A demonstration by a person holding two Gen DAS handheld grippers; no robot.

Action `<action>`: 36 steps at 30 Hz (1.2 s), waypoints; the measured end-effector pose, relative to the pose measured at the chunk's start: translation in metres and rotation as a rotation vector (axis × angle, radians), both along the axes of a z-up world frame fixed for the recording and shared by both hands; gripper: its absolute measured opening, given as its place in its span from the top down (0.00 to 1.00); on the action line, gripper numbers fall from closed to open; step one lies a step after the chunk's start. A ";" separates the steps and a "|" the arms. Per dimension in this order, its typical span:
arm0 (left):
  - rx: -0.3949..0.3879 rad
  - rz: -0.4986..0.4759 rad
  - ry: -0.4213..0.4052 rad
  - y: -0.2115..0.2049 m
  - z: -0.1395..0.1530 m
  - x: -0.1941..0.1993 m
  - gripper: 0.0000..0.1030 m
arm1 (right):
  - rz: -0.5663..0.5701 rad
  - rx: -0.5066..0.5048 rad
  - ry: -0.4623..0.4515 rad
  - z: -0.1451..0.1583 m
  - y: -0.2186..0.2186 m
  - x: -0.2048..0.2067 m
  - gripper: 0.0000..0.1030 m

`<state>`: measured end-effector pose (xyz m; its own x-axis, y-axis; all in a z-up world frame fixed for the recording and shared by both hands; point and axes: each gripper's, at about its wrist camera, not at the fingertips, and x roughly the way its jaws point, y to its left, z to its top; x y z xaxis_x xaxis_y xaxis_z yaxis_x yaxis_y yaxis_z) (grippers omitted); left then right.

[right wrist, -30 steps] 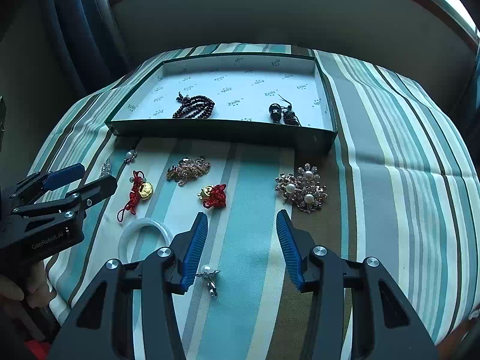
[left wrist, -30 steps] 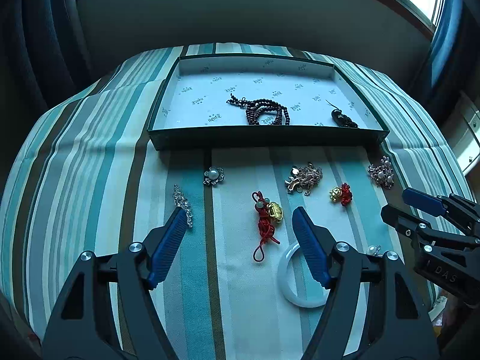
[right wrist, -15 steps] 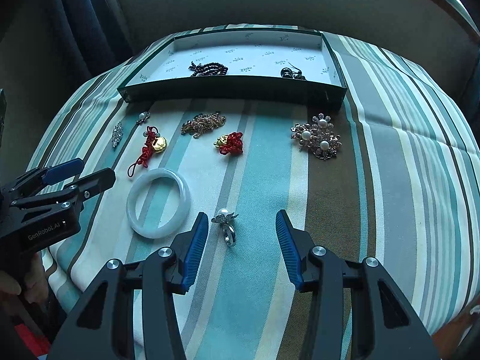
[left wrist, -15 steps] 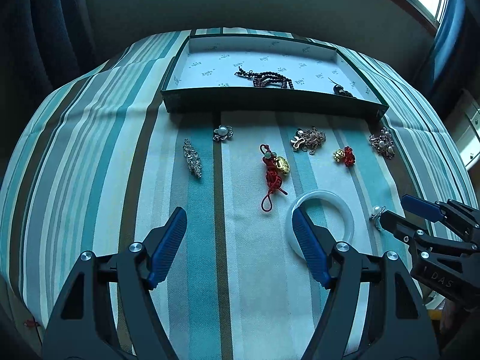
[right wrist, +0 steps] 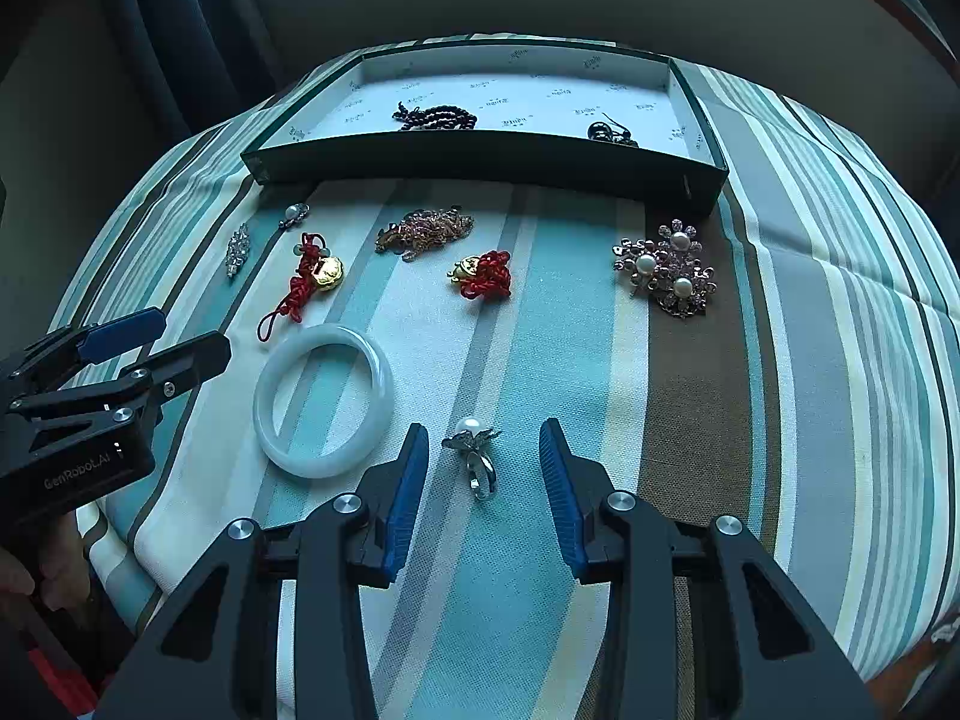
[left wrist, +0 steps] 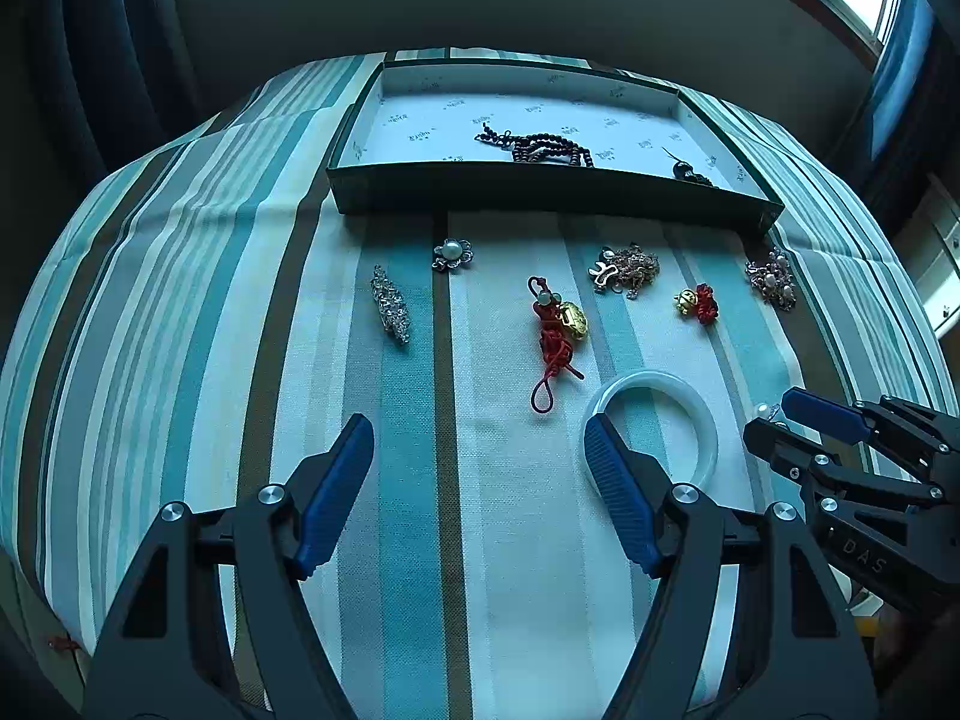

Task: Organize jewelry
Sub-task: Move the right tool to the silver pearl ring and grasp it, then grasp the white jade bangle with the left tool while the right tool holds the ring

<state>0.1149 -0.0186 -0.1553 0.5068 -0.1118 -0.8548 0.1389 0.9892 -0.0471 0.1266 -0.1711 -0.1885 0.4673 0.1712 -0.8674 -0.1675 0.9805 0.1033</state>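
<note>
Straddling a pearl ring (right wrist: 477, 461) on the striped cloth (right wrist: 696, 396), the right gripper (right wrist: 483, 450) is keeping its blue pads either side of it with a gap on each; its jaws have just been closing, yet the pads are not touching the ring, so nothing is being held. The left gripper (left wrist: 480, 450) is standing with its jaws wide apart over bare cloth, gripping nothing; its right finger (left wrist: 618, 498) is overlapping the near-left rim of a white bangle (left wrist: 690, 414), though whether it is touching the bangle I cannot tell.

That finger is hiding part of the bangle. From the left wrist view the right gripper's tips are covering most of the ring, leaving only its pearl showing. A green tray (right wrist: 480, 159) is lying at the far side, its front wall cutting off the low parts of a dark bead strand (right wrist: 438, 116) and a small dark charm (right wrist: 609, 133) inside; the charm is hard to make out.

Both grippers are pointing steeply down toward the cloth, side by side. A person's fingers are showing dimly beneath the left gripper at the lower left of the right wrist view.
</note>
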 end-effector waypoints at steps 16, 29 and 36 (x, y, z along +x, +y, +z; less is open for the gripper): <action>-0.007 -0.013 0.008 -0.005 0.000 0.000 0.30 | 0.012 -0.036 -0.007 -0.001 0.003 0.002 0.79; -0.045 -0.127 0.006 -0.051 0.000 -0.002 0.22 | 0.021 -0.094 -0.029 0.014 -0.029 -0.003 0.79; -0.037 -0.121 0.038 -0.067 -0.014 0.004 0.19 | 0.016 -0.073 -0.020 0.010 -0.041 -0.007 0.79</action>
